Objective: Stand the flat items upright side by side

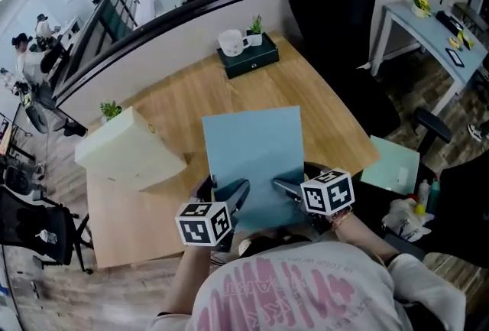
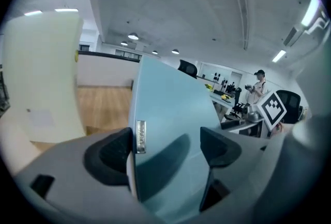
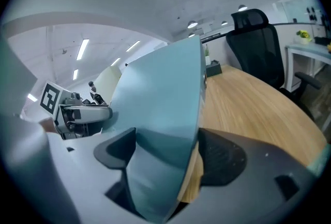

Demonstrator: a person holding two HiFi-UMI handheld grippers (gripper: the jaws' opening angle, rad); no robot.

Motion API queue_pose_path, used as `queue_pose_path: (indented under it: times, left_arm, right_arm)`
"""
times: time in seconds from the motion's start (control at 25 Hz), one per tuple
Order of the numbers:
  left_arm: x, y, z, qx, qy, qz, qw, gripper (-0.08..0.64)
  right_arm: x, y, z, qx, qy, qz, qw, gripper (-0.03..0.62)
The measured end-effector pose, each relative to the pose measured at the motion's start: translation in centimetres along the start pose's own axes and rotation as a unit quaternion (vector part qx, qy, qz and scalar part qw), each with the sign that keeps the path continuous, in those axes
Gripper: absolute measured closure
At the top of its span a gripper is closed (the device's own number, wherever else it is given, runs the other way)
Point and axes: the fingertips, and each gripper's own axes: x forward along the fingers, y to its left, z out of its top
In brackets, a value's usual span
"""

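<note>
1. Left gripper (image 2: 168, 148): points forward and down at the end of the bare left forearm (image 1: 189, 276), marker cube on top. The fingers (image 2: 111, 155) stand wide apart. The folder (image 1: 252, 150) lies between them, its spine against the left finger, and the right finger is just clear of its face.
2. Right gripper (image 3: 168, 151): same forward-and-down pose, just right of the left one. Its fingers are clamped on the folder's near end, pads against both sides.
3. Folder: blue and tilted, running straight ahead from both sets of fingertips over the table (image 1: 321, 92). Cannot tell whether the far end touches the wood.
4. Box (image 1: 130, 146): cream, on the table, well left of the left fingers and beyond them.
</note>
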Motion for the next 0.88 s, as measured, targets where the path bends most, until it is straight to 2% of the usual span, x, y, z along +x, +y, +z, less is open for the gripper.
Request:
queue_pose_path:
  times: [0.16,0.36,0.44,0.6,0.88]
  left_arm:
    - [-3.7,2.3,0.8,-0.001,-0.041,0.04,0.9983,0.135]
    - [-8.8,5.2,1.0,-0.031,-0.09,0.06,0.9937,0.133]
    - [-10.9,6.3,0.8,-0.031,-0.104,0.068,0.9918,0.133]
    - [-15.6,8.5,0.3,-0.023,-0.12,0.086,0.9887,0.133]
    - [-23.4,12.5,-0.5,-0.013,-0.141,0.096,0.9852,0.135]
  right_arm:
    - [1.6,3.7,1.8,-0.042,-0.01,0.033,0.999,0.218]
    - [3.5,8.8,2.5,-0.106,-0.01,0.052,0.993,0.216]
    - [4.2,11.0,2.4,-0.123,-0.007,0.055,0.991,0.216]
    - [5.2,16.0,2.3,-0.146,-0.011,0.071,0.987,0.216]
    - [5.9,24.6,1.5,-0.158,-0.035,0.082,0.983,0.215]
